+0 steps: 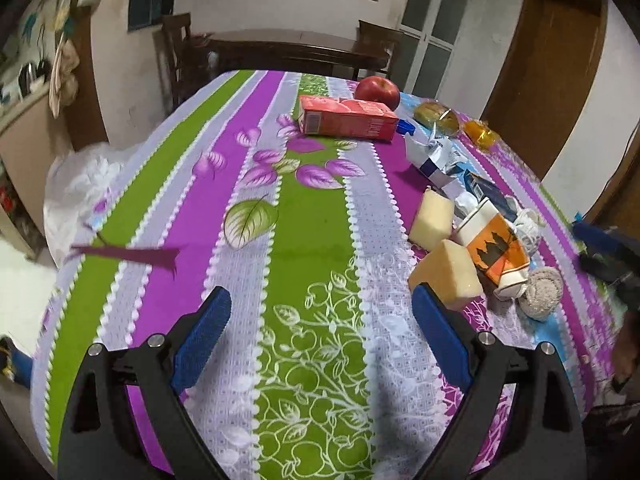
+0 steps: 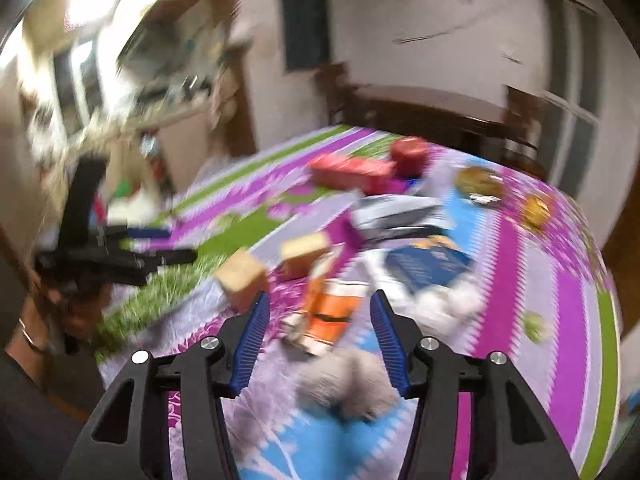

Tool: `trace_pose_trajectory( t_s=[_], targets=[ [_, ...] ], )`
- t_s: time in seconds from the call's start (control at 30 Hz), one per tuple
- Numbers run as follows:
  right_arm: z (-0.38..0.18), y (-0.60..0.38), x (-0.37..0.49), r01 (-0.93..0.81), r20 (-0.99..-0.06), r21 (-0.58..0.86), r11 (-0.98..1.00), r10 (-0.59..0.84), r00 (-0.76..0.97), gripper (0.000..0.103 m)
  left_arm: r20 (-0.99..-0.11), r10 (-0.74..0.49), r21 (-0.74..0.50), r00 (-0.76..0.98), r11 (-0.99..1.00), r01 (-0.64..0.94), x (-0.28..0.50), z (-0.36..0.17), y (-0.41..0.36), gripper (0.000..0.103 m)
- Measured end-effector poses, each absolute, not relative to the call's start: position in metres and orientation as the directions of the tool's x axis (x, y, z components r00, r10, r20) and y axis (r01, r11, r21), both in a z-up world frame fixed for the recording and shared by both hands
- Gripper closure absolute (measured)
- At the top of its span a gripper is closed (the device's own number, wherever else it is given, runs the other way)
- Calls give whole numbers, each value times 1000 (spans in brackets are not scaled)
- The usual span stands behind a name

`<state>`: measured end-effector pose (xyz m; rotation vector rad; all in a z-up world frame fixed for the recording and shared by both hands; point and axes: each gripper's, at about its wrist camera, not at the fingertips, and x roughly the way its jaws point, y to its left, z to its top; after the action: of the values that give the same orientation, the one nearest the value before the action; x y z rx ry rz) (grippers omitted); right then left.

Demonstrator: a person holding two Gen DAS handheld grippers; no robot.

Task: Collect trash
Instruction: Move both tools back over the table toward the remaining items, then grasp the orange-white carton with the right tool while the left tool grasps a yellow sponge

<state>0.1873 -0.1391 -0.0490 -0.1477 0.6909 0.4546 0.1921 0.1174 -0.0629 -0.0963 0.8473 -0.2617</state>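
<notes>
My left gripper (image 1: 322, 300) is open and empty above the striped tablecloth (image 1: 312, 216). Trash lies to its right: an orange-and-white carton (image 1: 494, 246), a crumpled blue-and-white carton (image 1: 436, 158), a grey round wad (image 1: 542, 292). A red juice carton (image 1: 346, 116) lies further back. My right gripper (image 2: 318, 306) is open and empty, with the orange-and-white carton (image 2: 332, 312) just beyond its tips and the grey wad (image 2: 348, 384) below it. The right wrist view is blurred by motion. The right gripper also shows at the left wrist view's right edge (image 1: 600, 248).
Two pale cheese-like blocks (image 1: 446, 276) lie beside the orange carton. A red apple (image 1: 377, 91), a bread roll (image 1: 436, 118) and an orange wrapped item (image 1: 480, 132) sit at the far right. A white bag (image 1: 80, 184) hangs at the table's left edge. Wooden chairs (image 1: 280, 52) stand behind.
</notes>
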Motion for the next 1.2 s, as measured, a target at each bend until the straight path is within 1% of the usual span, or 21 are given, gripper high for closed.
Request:
trace_pose_trajectory(
  t_s=[0.07,0.13,0.2,0.23,0.27,0.3,0.33,0.43,0.5,0.57,0.7,0.83,0.87,0.93,0.97,1.0,1.07,1.1,1.2],
  targets=[
    [-62,-122,201,-427,-680,-43,903,287,674,51,-723,-273,-207,635,962,179,190,-65,122,15],
    [-74,-117,219,-412,-726,8,911,289,625,62,-721,-277,-208,635,961,182,186,-67,124,15],
    [-84,-110,225,-415,-746,31,909,297,596,71,-720,-271,-201,640,963,181,184,-69,124,15],
    [-87,-107,228,-418,-753,25,908,292,590,81,-719,-273,-204,639,962,182,184,-69,125,15],
    [-89,-105,230,-423,-757,29,906,296,583,83,-718,-280,-213,637,960,183,184,-70,126,15],
    [-90,-106,231,-427,-755,38,904,306,580,91,-716,-284,-219,638,959,182,184,-69,127,15],
    [-90,-105,231,-427,-754,35,903,305,582,93,-713,-289,-226,639,957,180,185,-69,126,15],
    [-86,-107,228,-434,-726,63,899,340,598,94,-709,-321,-245,629,947,207,185,-68,117,15],
    [-78,-113,224,-424,-701,95,901,363,614,94,-702,-332,-218,631,942,254,180,-65,103,15],
    [-62,-123,213,-406,-652,131,904,387,652,94,-699,-346,-188,626,933,305,174,-62,86,15],
    [-31,-154,188,-340,-557,178,923,380,739,94,-688,-353,-116,634,916,385,167,-56,53,15],
    [-16,-182,166,-282,-514,194,940,342,787,94,-711,-329,-84,622,917,389,179,-62,31,15],
    [-15,-187,161,-276,-507,203,939,342,791,94,-723,-326,-80,609,916,394,184,-65,24,16],
    [-13,-194,153,-264,-500,204,942,333,799,94,-759,-308,-78,574,918,390,196,-74,13,32],
    [-13,-196,150,-259,-501,199,945,325,802,94,-772,-298,-77,562,921,382,200,-78,10,37],
    [-14,-199,148,-254,-504,195,947,319,803,94,-786,-285,-74,549,925,373,203,-81,7,49],
    [-17,-204,146,-248,-511,197,949,315,800,93,-788,-259,-47,559,930,364,204,-81,3,61],
    [-19,-205,144,-247,-515,200,948,316,797,93,-791,-257,-45,556,930,365,203,-81,2,70],
    [-28,-207,143,-246,-529,210,946,322,785,94,-793,-229,-40,565,944,328,199,-79,5,73]
  ],
)
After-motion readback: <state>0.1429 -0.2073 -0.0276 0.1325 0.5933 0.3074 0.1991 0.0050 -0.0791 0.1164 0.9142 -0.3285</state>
